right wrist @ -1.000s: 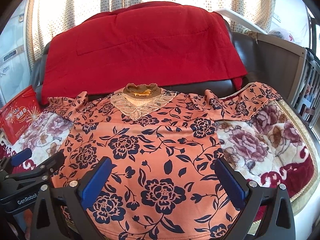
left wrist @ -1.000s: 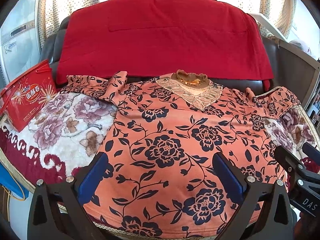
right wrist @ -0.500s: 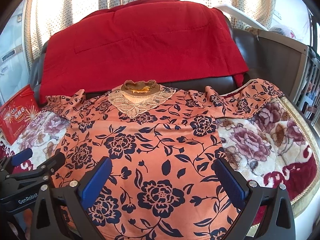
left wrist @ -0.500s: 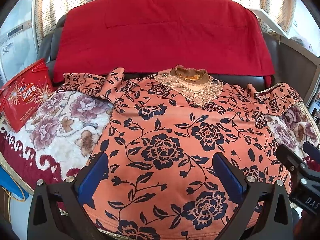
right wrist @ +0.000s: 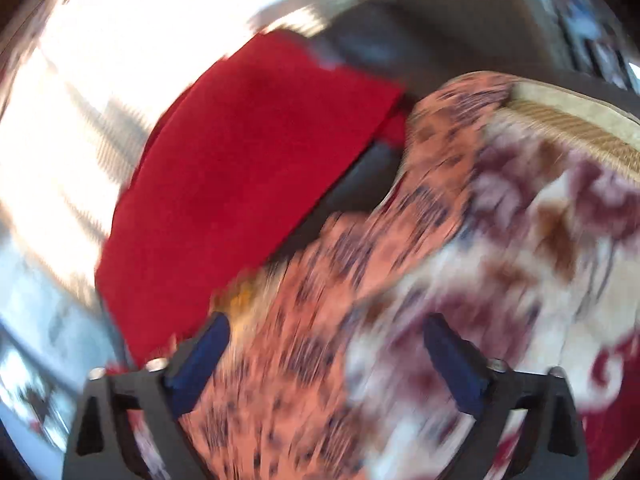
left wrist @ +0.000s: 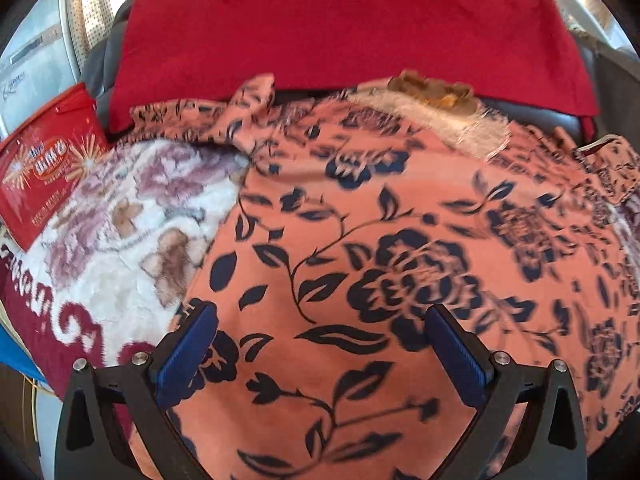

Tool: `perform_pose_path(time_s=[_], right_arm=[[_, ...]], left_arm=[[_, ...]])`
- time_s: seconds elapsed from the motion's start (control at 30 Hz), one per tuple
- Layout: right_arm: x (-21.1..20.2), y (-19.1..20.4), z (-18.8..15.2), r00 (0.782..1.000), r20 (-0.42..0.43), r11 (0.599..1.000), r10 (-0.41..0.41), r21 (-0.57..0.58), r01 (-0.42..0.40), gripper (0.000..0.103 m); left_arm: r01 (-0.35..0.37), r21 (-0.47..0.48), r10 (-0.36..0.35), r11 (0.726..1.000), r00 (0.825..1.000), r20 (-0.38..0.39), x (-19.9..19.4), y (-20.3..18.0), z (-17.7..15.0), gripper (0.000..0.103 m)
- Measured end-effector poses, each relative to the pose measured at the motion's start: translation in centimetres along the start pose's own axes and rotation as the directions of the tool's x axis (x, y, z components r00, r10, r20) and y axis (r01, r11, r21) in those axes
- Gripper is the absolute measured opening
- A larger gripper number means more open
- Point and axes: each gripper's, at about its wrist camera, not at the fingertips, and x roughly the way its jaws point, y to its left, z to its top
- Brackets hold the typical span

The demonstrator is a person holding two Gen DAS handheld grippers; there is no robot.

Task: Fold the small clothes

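Grippers close in on a floral top spread flat for folding

The left gripper point(left wrist: 320, 344) hangs open over the orange floral top point(left wrist: 400, 240); the right gripper point(right wrist: 326, 354), jaws closing with nothing pinched, sweeps blurred toward the sleeve point(right wrist: 440, 168) ahead. At that pace it may snag the plush blanket point(right wrist: 540, 240) beneath.

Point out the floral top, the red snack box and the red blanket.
floral top point(left wrist: 400, 240), left wrist view, front panel.
red snack box point(left wrist: 44, 168), left wrist view, printed face.
red blanket point(left wrist: 340, 28), left wrist view, middle of the drape.
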Motion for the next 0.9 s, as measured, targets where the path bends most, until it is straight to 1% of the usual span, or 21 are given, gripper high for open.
perform_pose_path(time_s=[0.07, 0.1, 0.13, 0.2, 0.23, 0.27, 0.33, 0.37, 0.43, 0.47, 0.5, 0.53, 0.57, 0.6, 0.63, 0.67, 0.7, 0.73, 0.83, 0.87, 0.9], right_arm=[[0.4, -1.9, 4.2, 0.997, 0.064, 0.997, -0.054, 0.053, 0.05, 0.066], [0.9, -2.8, 6.6, 0.992, 0.09, 0.994, -0.088, 0.07, 0.082, 0.066], [1.4, -3.5, 8.2, 0.988, 0.098, 0.991, -0.118, 0.082, 0.11, 0.066], [2.9, -5.0, 11.5, 0.979, 0.114, 0.981, -0.167, 0.115, 0.154, 0.066], [3.5, -5.5, 12.4, 0.976, 0.12, 0.979, -0.18, 0.121, 0.166, 0.066], [4.3, -6.0, 13.5, 0.973, 0.122, 0.975, -0.198, 0.122, 0.184, 0.066], [6.4, -6.9, 14.8, 0.964, 0.112, 0.967, -0.24, 0.115, 0.228, 0.066], [7.4, -7.4, 15.7, 0.955, 0.103, 0.957, -0.277, 0.119, 0.264, 0.066], [8.7, -8.6, 16.1, 0.948, 0.082, 0.944, -0.309, 0.146, 0.295, 0.066], [9.2, -8.9, 16.6, 0.945, 0.088, 0.942, -0.315, 0.146, 0.301, 0.061], [9.6, -8.8, 16.8, 0.941, 0.087, 0.94, -0.327, 0.134, 0.314, 0.038], [10.3, -8.5, 17.5, 0.935, 0.061, 0.933, -0.349, 0.113, 0.34, 0.026], [10.6, -7.9, 18.1, 0.93, 0.062, 0.93, -0.363, 0.089, 0.357, 0.009], [10.5, -6.4, 17.9, 0.913, 0.075, 0.916, -0.402, 0.033, 0.401, 0.005], [10.4, -4.1, 18.3, 0.908, 0.096, 0.91, -0.408, -0.042, 0.413, 0.005], [10.0, -1.1, 18.0, 0.922, 0.116, 0.915, -0.369, -0.129, 0.382, 0.005], [9.7, 1.7, 17.7, 0.931, 0.134, 0.911, -0.339, -0.201, 0.361, 0.005], [9.3, 3.8, 17.2, 0.939, 0.144, 0.907, -0.314, -0.246, 0.341, 0.005], [7.4, 13.2, 14.5, 0.978, 0.154, 0.9, -0.144, -0.39, 0.194, 0.005], [6.6, 17.2, 12.7, 0.989, 0.134, 0.892, -0.065, -0.436, 0.117, 0.005], [6.4, 19.6, 11.4, 0.993, 0.114, 0.885, -0.019, -0.461, 0.07, 0.005]], left_arm=[[0.032, -0.03, -0.032, 0.999, 0.999, -0.004, 1.0, 0.5, -0.5, 0.103], [0.051, -0.054, -0.051, 0.997, 0.999, 0.003, 1.2, 0.9, -0.8, 0.103], [0.077, -0.083, -0.077, 0.994, 0.997, 0.008, 1.4, 1.3, -1.1, 0.103], [0.145, -0.155, -0.143, 0.977, 0.989, 0.021, 2.0, 2.4, -1.7, 0.103], [0.17, -0.176, -0.167, 0.97, 0.985, 0.033, 2.2, 2.8, -2.1, 0.103], [0.177, -0.171, -0.172, 0.969, 0.984, 0.04, 2.2, 2.8, -2.2, 0.103], [0.171, -0.147, -0.164, 0.974, 0.985, 0.059, 2.0, 2.4, -2.4, 0.103], [0.171, -0.145, -0.163, 0.975, 0.984, 0.07, 1.9, 2.3, -2.6, 0.103], [0.183, -0.146, -0.173, 0.972, 0.982, 0.08, 2.0, 2.4, -2.7, 0.103], [0.192, -0.148, -0.181, 0.97, 0.98, 0.084, 2.2, 2.6, -2.7, 0.103], [0.199, -0.151, -0.187, 0.968, 0.979, 0.086, 2.2, 2.7, -2.8, 0.103], [0.202, -0.151, -0.191, 0.968, 0.978, 0.087, 2.2, 2.7, -2.8, 0.103], [0.203, -0.148, -0.191, 0.968, 0.977, 0.089, 2.2, 2.8, -2.8, 0.103], [0.206, -0.147, -0.194, 0.967, 0.977, 0.093, 2.2, 2.8, -2.8, 0.103], [0.21, -0.147, -0.197, 0.967, 0.976, 0.097, 2.2, 2.9, -2.9, 0.103], [0.213, -0.147, -0.2, 0.966, 0.975, 0.1, 2.3, 2.9, -2.9, 0.103], [0.215, -0.147, -0.201, 0.965, 0.974, 0.103, 2.3, 2.9, -2.9, 0.103], [0.215, -0.148, -0.201, 0.965, 0.974, 0.105, 2.3, 2.9, -2.9, 0.103], [0.222, -0.152, -0.207, 0.963, 0.972, 0.109, 2.2, 3.0, -2.9, 0.103], [0.227, -0.154, -0.212, 0.962, 0.971, 0.11, 2.2, 3.1, -2.9, 0.103], [0.231, -0.155, -0.215, 0.961, 0.97, 0.11, 2.2, 3.1, -3.0, 0.103]])
